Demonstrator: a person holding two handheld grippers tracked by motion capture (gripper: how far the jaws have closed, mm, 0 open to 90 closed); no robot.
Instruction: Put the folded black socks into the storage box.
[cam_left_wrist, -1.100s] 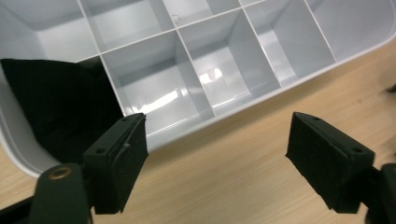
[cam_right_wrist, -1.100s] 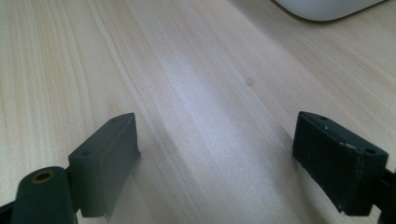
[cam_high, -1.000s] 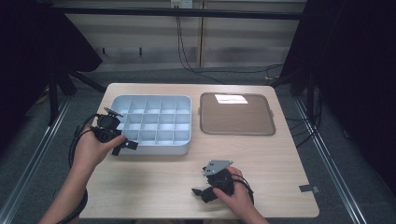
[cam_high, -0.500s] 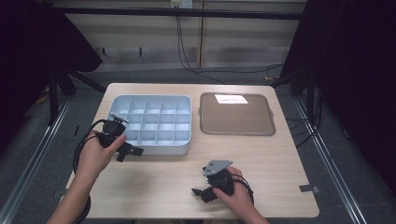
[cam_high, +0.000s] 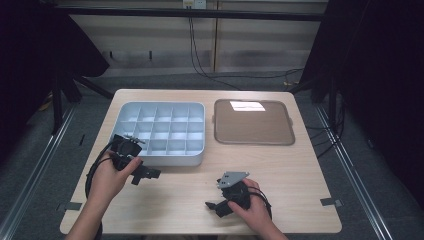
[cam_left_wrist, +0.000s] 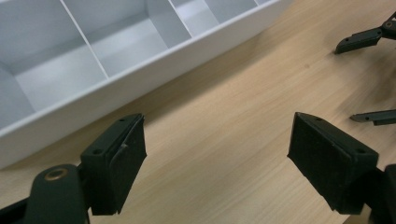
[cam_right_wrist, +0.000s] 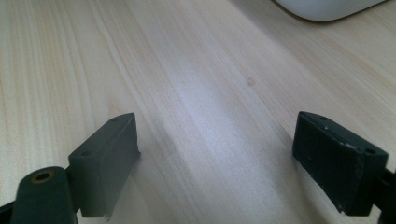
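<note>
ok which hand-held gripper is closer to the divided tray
Left. The left hand-held gripper sits just off the divided tray at its near-left corner; the right hand-held gripper is well short of it, near the table's front edge.

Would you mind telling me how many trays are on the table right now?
2. A pale blue divided tray lies on the left half of the table, beside the left gripper. A flat brown tray lies to its right, toward the far edge. Nothing seems hidden.

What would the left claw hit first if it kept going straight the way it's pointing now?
Probably bare table first, since the open left claw tilts down at the wood. Further along that line sits the right claw. The compartment tray stays off to one side.
</note>
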